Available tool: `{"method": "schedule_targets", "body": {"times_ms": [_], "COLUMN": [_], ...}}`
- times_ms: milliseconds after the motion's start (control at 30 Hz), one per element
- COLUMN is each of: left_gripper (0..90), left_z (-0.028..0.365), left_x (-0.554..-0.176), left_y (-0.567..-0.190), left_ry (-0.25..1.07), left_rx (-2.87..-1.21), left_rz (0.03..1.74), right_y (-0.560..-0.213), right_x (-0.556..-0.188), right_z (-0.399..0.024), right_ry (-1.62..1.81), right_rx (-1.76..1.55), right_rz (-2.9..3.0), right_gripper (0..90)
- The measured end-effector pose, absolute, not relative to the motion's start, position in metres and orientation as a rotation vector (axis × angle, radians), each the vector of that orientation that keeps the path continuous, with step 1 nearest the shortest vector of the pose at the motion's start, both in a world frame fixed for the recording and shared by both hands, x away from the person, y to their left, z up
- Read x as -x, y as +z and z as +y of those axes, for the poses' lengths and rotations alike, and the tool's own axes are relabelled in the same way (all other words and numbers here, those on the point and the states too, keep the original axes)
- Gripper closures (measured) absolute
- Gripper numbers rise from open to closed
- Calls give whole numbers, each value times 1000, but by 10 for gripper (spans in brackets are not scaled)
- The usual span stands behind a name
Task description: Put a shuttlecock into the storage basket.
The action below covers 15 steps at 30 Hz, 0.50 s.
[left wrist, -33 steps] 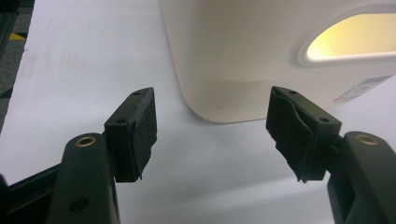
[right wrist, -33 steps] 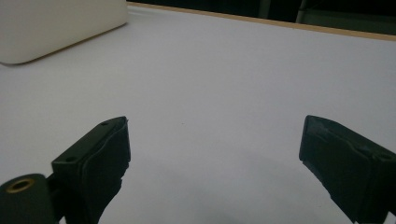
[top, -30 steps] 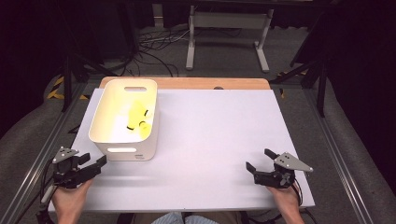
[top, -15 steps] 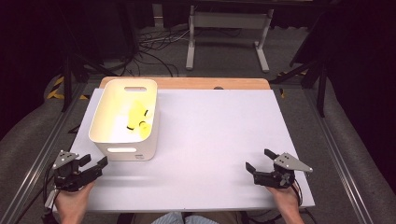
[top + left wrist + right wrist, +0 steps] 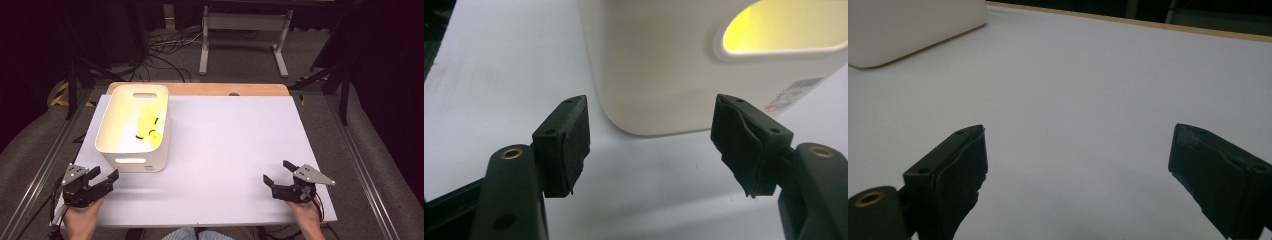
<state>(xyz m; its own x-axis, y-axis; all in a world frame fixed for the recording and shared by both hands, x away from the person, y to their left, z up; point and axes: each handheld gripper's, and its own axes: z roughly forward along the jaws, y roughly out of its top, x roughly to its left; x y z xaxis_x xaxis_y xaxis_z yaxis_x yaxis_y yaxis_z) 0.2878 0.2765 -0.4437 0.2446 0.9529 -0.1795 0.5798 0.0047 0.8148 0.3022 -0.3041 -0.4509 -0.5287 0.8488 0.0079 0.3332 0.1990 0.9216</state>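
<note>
White tabletop (image 5: 240, 150), dark room behind. High view: bin (image 5: 134, 127) sits at the table's left, long axis running away from us, handle slots at both short ends, yellow items (image 5: 148, 126) inside. Left gripper (image 5: 102, 179) near the bin's near end, jaws apart, nothing between them. Right gripper (image 5: 278, 172) well apart at the right, also open and empty.

Left gripper view: left gripper (image 5: 651, 145) faces the bin (image 5: 659, 60), near-end corner ahead, not touching. We judge we're at approach; next move needs lining up on the wall or slot.

Right gripper view: right gripper (image 5: 1078, 165) wide, bare table ahead, bin (image 5: 908, 25) far off.
</note>
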Motion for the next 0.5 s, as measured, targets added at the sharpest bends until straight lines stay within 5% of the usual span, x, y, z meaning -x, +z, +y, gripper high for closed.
{"method": "schedule_targets", "body": {"times_ms": [500], "left_gripper": [307], "left_z": [279], "left_x": [-288], "left_y": [-446], "left_ry": [521], "left_rx": [-1663], "left_rz": [1452], "right_y": [-451], "right_x": [-299], "right_z": [-302], "right_ry": [1307], "right_rx": [-1084], "right_rz": [1980], "right_gripper": [91]}}
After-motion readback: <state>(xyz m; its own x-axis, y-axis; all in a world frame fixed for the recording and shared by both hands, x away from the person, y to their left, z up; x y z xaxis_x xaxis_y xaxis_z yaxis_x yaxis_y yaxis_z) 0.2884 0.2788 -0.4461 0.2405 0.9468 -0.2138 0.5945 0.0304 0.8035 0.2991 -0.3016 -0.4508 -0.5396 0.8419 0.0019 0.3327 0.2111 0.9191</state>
